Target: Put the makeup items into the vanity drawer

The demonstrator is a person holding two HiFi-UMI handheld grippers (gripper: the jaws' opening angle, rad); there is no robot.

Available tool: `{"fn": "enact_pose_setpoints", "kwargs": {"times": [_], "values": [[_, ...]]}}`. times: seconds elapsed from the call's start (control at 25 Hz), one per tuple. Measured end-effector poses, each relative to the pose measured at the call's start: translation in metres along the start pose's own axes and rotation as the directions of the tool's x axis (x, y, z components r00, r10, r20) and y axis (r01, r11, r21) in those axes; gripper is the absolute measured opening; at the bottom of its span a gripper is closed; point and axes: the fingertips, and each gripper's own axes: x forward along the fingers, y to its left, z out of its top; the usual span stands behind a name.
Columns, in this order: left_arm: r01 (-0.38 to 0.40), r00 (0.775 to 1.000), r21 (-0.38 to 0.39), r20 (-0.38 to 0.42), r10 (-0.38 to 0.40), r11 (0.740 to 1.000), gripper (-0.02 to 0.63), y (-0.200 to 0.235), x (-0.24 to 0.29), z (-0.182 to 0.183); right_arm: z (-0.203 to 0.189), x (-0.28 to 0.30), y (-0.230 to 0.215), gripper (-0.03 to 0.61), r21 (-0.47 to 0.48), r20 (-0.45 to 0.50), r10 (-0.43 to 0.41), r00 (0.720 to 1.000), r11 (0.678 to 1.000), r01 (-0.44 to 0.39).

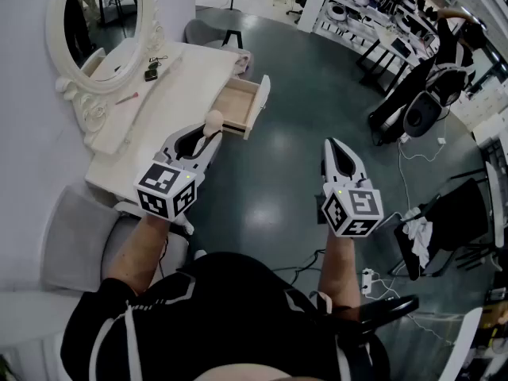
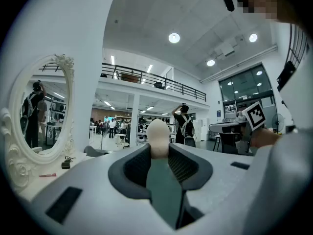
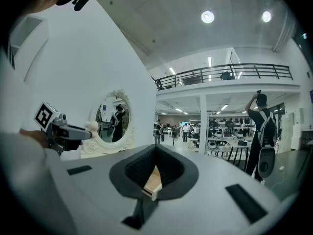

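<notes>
My left gripper (image 1: pixel 205 137) is shut on a beige egg-shaped makeup sponge (image 1: pixel 213 120), held in the air just in front of the open wooden drawer (image 1: pixel 235 105) of the white vanity (image 1: pixel 163 113). In the left gripper view the sponge (image 2: pixel 157 135) stands up between the dark pads (image 2: pixel 183 165). My right gripper (image 1: pixel 337 145) hangs over the floor to the right of the drawer, shut and empty. Past its closed jaws in the right gripper view a corner of the drawer (image 3: pixel 152 182) shows. A black item (image 1: pixel 151 74) and a pink pencil (image 1: pixel 127 98) lie on the vanity top.
An oval white-framed mirror (image 1: pixel 101 22) stands at the vanity's back. A grey chair (image 1: pixel 75 236) sits at its near end and a grey stool (image 1: pixel 208 32) at its far end. A person (image 1: pixel 432 70) stands by shelves at the far right, and cables (image 1: pixel 413 161) lie on the floor.
</notes>
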Motion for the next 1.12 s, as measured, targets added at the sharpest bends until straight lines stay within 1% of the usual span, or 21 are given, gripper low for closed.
{"fn": "enact_pose_setpoints", "kwargs": {"times": [0.2,0.44,0.6,0.76,0.92,1.12], "values": [[0.009,1.0,-0.009,-0.009,-0.009,1.0,0.112,-0.01,0.0,-0.004,-0.004,-0.005,-0.001,0.005,0.006,-0.009,0.001,1.0,1.0,-0.001],[0.001,1.0,-0.006,-0.007,-0.001,1.0,0.112,-0.014,-0.001,-0.001,-0.001,-0.008,-0.002,0.005,0.005,-0.005,0.012,1.0,1.0,-0.012],[-0.003,1.0,-0.009,-0.012,0.003,1.0,0.112,-0.015,0.0,-0.003,0.0,-0.008,-0.001,0.006,0.023,0.002,0.039,0.999,0.999,-0.039],[-0.011,1.0,-0.012,-0.016,0.011,1.0,0.112,-0.021,0.004,-0.004,-0.003,-0.014,-0.005,0.006,0.017,0.004,0.052,0.999,0.998,-0.052],[-0.026,1.0,-0.017,-0.013,0.025,1.0,0.109,-0.031,0.011,-0.006,-0.008,-0.022,-0.015,0.006,0.016,0.0,0.058,0.998,0.998,-0.058],[-0.013,1.0,0.0,0.011,0.013,1.0,0.109,-0.053,0.026,0.002,-0.01,-0.031,-0.034,0.006,0.032,0.014,0.054,0.998,0.998,-0.054]]}}
